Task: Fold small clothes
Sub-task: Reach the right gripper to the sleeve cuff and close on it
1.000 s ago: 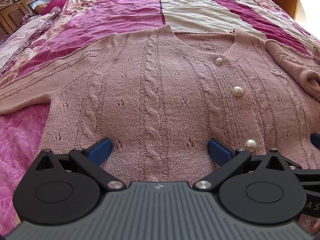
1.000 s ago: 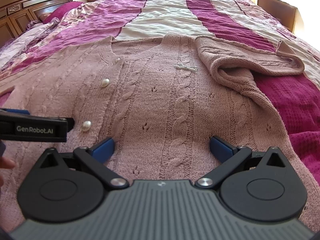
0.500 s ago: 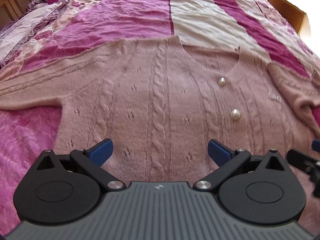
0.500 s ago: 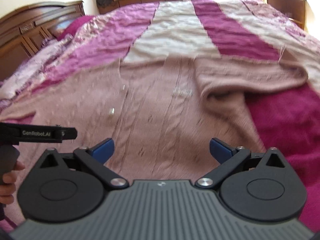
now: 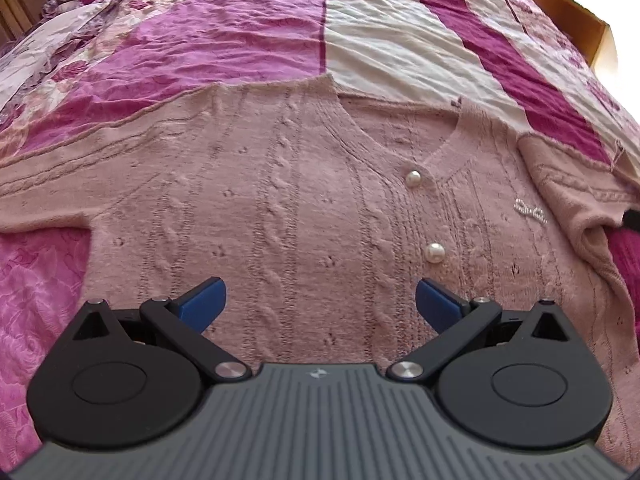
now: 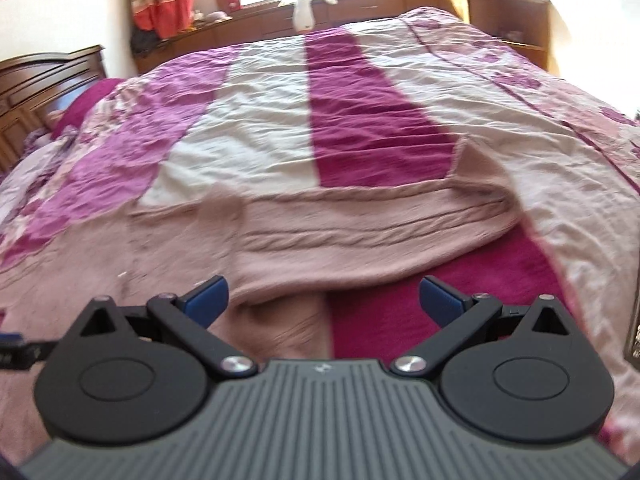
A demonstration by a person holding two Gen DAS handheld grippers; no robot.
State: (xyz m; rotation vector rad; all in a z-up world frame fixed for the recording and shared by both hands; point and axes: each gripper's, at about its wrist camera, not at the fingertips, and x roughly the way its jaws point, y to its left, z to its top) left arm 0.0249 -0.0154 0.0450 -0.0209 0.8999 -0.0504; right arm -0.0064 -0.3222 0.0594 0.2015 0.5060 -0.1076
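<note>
A dusty-pink cable-knit cardigan (image 5: 280, 208) lies flat, front up, on a wide bed covered by a crinkled patchwork bedspread (image 5: 248, 40) in magenta, pink floral and cream bands. Round pearl buttons (image 5: 435, 253) run down its ribbed V-neck placket, and a small beaded trim (image 5: 530, 210) glints on the chest. One sleeve (image 5: 36, 188) stretches out straight to the left; the other sleeve (image 6: 360, 232) is folded across itself in a soft, thick roll. The left gripper (image 5: 318, 304) hovers over the lower chest, its blue-tipped jaws spread wide and empty. The right gripper (image 6: 324, 300) hangs above the folded sleeve, jaws likewise wide apart, gripping nothing. A dark carved wooden headboard (image 6: 36, 80) stands at left.
</note>
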